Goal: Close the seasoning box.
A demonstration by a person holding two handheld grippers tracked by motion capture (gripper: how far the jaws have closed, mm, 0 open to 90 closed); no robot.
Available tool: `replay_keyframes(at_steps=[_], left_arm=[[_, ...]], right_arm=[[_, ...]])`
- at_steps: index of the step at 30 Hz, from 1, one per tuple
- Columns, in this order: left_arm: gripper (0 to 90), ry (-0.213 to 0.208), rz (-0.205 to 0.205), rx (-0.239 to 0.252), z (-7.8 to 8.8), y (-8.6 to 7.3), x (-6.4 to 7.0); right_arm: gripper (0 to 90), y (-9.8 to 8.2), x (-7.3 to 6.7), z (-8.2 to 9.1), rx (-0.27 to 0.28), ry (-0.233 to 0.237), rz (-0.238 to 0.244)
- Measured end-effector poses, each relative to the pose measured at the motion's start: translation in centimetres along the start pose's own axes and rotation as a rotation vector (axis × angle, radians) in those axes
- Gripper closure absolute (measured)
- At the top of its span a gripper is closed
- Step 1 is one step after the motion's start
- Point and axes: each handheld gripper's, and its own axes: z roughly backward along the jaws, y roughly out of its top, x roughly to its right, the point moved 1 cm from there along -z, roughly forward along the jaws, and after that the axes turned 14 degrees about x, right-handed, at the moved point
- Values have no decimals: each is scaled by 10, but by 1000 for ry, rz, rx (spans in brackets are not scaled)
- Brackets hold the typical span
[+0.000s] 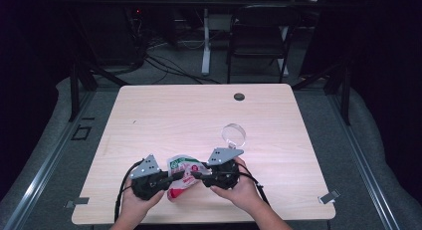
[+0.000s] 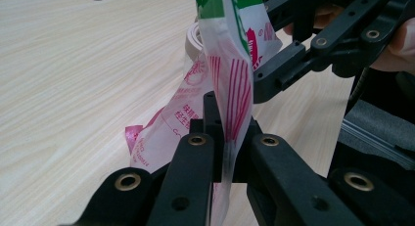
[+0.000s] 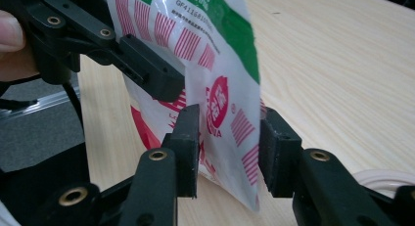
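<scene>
Here, a white bag [image 1: 181,176] printed in red and green is hanging above the near part of the table [image 1: 169,115], held up between the two grippers. In the left gripper view the bag [image 2: 230,79] is running down between the jaws of the left gripper [image 2: 226,150], which are closed on a narrow fold of it. In the high view that gripper [image 1: 175,175] is reaching in from the left, the person's left hand [image 1: 137,200] wrapping its body.

In the right gripper view, the right gripper [image 3: 229,147] is sitting with its jaws parted around the lower edge of the bag [image 3: 215,84]; the film is passing between the pads, with a gap showing on the right side, so the jaws are standing open around it and not pinching. From above, this gripper [image 1: 195,174] is coming in from the right, carried by the right hand [image 1: 239,187], tips almost meeting the other gripper's at the bag.

A clear round ring [image 1: 233,134], perhaps a tape roll, is lying on the table just beyond the right gripper. A small dark disc [image 1: 239,96] is sitting near the far edge. Beyond the table a dark chair [image 1: 259,38] is standing on the floor.
</scene>
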Motion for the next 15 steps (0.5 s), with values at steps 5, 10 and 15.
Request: replay_keyframes(at_steps=[5,10,15], left_arm=[[900,-6,23,10,1,-1,-3],[899,-5,23,11,-1,-2,-2],[896,13,-3,6,1,-2,-1]], right_arm=[[713,0,2,-3,-10,24,-32],[875,0,5,-2,-16,49,-47],[900,1,6,-2,-16,47,-57]])
